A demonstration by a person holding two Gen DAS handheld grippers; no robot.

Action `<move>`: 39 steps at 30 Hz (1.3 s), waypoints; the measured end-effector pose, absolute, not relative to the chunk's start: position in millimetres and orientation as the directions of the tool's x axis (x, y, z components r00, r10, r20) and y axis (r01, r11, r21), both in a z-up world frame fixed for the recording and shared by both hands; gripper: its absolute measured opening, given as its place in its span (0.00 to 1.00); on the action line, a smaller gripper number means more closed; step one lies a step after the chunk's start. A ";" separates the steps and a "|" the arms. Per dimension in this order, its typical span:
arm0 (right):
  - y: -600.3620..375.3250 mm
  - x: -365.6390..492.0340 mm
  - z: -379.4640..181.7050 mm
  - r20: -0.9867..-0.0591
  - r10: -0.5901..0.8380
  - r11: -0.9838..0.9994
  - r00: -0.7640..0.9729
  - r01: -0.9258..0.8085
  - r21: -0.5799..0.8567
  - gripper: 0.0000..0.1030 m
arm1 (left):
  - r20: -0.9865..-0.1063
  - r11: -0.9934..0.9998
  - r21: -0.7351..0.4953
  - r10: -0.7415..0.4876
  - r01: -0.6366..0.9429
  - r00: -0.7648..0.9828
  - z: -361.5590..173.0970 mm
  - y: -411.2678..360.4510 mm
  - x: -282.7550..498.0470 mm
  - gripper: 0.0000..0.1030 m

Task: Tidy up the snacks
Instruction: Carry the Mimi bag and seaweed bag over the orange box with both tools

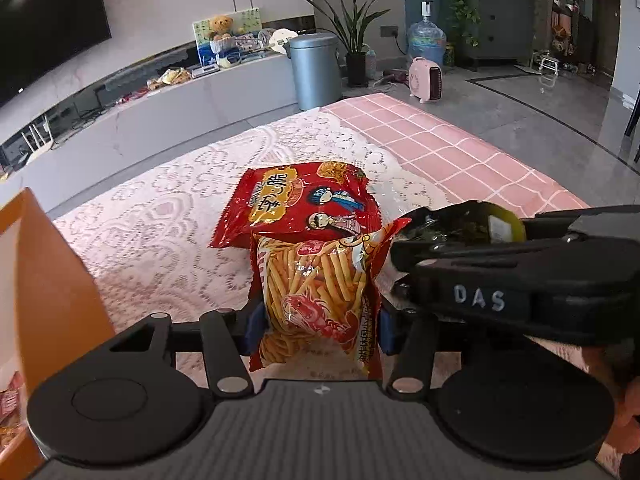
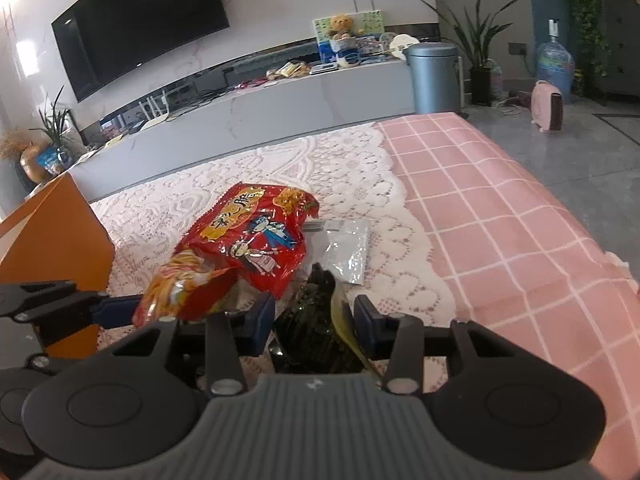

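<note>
Your left gripper (image 1: 316, 330) has its blue pads pressed on the shrimp-stick bag (image 1: 316, 300), with the red noodle-snack bag (image 1: 298, 206) just beyond its tips. Your right gripper (image 2: 314, 320) clamps the dark green packet (image 2: 310, 320); a silver sachet (image 2: 348, 250) lies just ahead, an orange box (image 2: 56, 232) far to its left.

A: Left wrist fisheye sits behind its black two-finger tool (image 1: 316, 326), tilted down over the lace-covered pink checked table (image 1: 168, 216), very close.

B: Right wrist, same setup behind its tool (image 2: 314, 320), just to the right.

A: Shared?

B: Both face the white TV wall; both catch the red cartoon-printed snack bag (image 1: 308, 204) and orange cardboard box (image 1: 44, 280).
</note>
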State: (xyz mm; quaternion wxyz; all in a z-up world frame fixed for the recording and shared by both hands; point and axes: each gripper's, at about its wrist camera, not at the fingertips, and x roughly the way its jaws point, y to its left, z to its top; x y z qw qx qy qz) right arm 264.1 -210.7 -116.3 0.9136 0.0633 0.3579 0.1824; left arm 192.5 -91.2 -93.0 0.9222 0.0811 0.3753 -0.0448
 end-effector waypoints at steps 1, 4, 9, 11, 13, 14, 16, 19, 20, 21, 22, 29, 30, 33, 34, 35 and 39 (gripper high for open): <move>-211.0 261.6 -114.4 -0.632 0.373 0.928 0.680 -0.284 0.243 0.38 | -0.697 0.983 0.111 -0.026 0.144 0.716 -90.9 -90.7 189.3 0.57; -210.0 252.2 -108.7 -0.640 0.369 0.929 0.674 -0.284 0.237 0.31 | -0.692 0.986 0.089 -0.038 0.138 0.721 -83.5 -88.1 177.4 0.57; -208.1 240.8 -103.2 -0.681 0.322 0.946 0.658 -0.250 0.206 0.30 | -0.690 0.988 0.065 -0.059 0.143 0.721 -74.4 -87.4 155.1 0.57; -211.1 234.7 -98.8 -0.681 0.316 0.949 0.661 -0.227 0.220 0.30 | -0.682 0.985 0.076 -0.061 0.154 0.729 -68.9 -85.5 143.8 0.57; -212.8 225.9 -93.6 -0.671 0.312 0.950 0.673 -0.215 0.226 0.30 | -0.670 0.984 0.061 -0.082 0.165 0.738 -60.6 -82.5 132.1 0.57; -211.2 218.2 -89.2 -0.664 0.309 0.951 0.681 -0.219 0.218 0.30 | -0.664 0.984 0.051 -0.095 0.172 0.741 -56.0 -81.7 126.7 0.57; -207.3 204.8 -81.2 -0.652 0.300 0.954 0.696 -0.221 0.203 0.29 | -0.653 0.983 0.043 -0.109 0.181 0.750 -48.1 -80.2 117.5 0.57; -202.9 188.8 -67.5 -0.638 0.296 0.955 0.711 -0.204 0.216 0.29 | -0.632 0.982 0.030 -0.124 0.184 0.765 -34.1 -76.4 102.1 0.57; -201.9 184.5 -63.8 -0.634 0.301 0.953 0.712 -0.199 0.229 0.29 | -0.623 0.982 0.027 -0.129 0.185 0.772 -29.3 -73.2 97.5 0.57; -200.4 178.5 -59.4 -0.630 0.308 0.950 0.713 -0.197 0.241 0.29 | -0.614 0.983 0.027 -0.129 0.183 0.779 -24.4 -70.7 92.0 0.57; -198.2 173.2 -55.9 -0.626 0.310 0.949 0.715 -0.199 0.243 0.29 | -0.610 0.982 0.031 -0.129 0.187 0.782 -20.6 -69.2 87.6 0.57; -193.0 131.3 -25.5 -0.571 0.289 0.954 0.768 -0.183 0.237 0.29 | -0.582 0.989 0.024 -0.102 0.143 0.807 2.8 -49.2 61.9 0.57; -192.9 127.8 -21.0 -0.565 0.286 0.955 0.774 -0.186 0.229 0.29 | -0.584 0.992 0.017 -0.094 0.128 0.806 5.3 -44.7 60.0 0.57; -188.1 117.5 -7.7 -0.551 0.291 0.955 0.782 -0.201 0.218 0.29 | -0.575 0.996 -0.020 -0.086 0.091 0.814 15.3 -29.3 54.6 0.57; -185.3 114.2 -4.2 -0.548 0.295 0.954 0.783 -0.210 0.214 0.29 | -0.568 0.996 -0.032 -0.084 0.080 0.819 20.1 -23.6 52.1 0.57; -181.1 110.2 -0.6 -0.546 0.301 0.953 0.782 -0.221 0.208 0.29 | -0.562 0.997 -0.036 -0.078 0.070 0.823 24.4 -19.3 51.1 0.57; -160.5 98.1 11.7 -0.531 0.358 0.934 0.768 -0.295 0.202 0.29 | -0.577 1.000 -0.024 -0.016 0.002 0.816 38.5 3.4 49.4 0.57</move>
